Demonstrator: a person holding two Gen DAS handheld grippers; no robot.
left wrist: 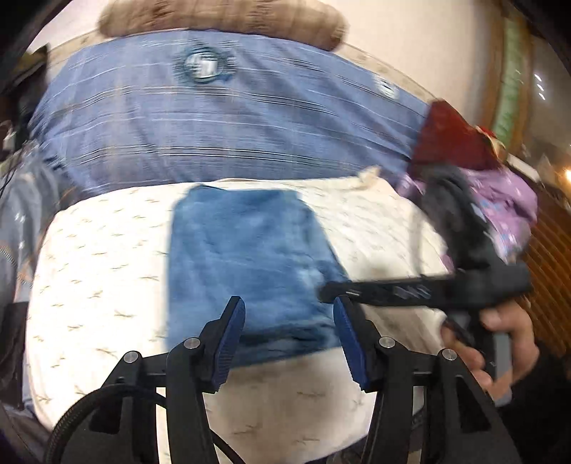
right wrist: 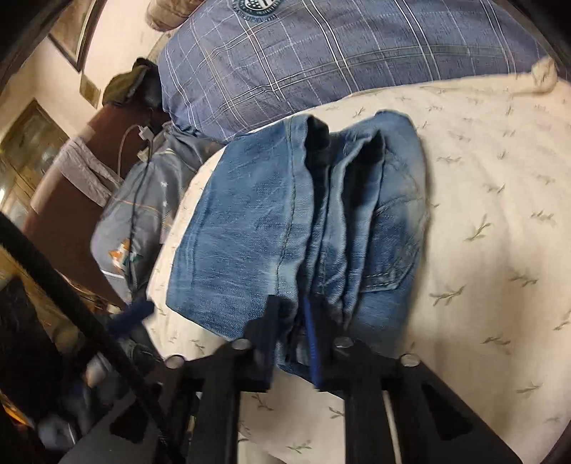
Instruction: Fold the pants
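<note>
The blue jeans (left wrist: 249, 264) lie folded into a compact stack on the white leaf-print cover (left wrist: 107, 267). My left gripper (left wrist: 289, 314) is open and empty, hovering just above the near edge of the jeans. My right gripper (right wrist: 291, 314) is closed on the near edge of the folded jeans (right wrist: 285, 221), with denim layers pinched between its jaws. The right gripper also shows in the left wrist view (left wrist: 410, 289), reaching in from the right at the side of the stack. The left wrist view is motion-blurred.
A blue plaid pillow (left wrist: 214, 125) lies behind the jeans, with a brown cushion (left wrist: 221, 18) beyond it. Red and purple clothes (left wrist: 499, 192) are piled at the right. A brown nightstand with cables (right wrist: 89, 171) stands off the bed's left edge.
</note>
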